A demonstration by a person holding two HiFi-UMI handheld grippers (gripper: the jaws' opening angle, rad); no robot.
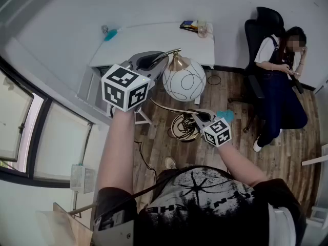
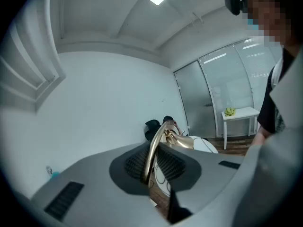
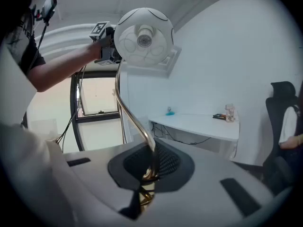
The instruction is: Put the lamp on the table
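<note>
A: Both grippers had the lamp [image 1: 182,80]?

B: Yes. The left gripper [image 1: 162,58] pinched the stem [image 2: 152,150] just by the shade [image 3: 144,37]. The right gripper [image 1: 198,115] was clamped on the stem lower down.

A: Where was it?

B: In the air over the floor [image 1: 233,152]. The table [image 1: 148,37] lay apart from it at twelve o'clock. I judged the lift done, with carrying and setting down left.

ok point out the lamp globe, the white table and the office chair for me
lamp globe [image 1: 184,81]: head view, middle of the round white shade
white table [image 1: 148,40]: head view, bare part of its top
office chair [image 1: 267,18]: head view, black headrest
</note>
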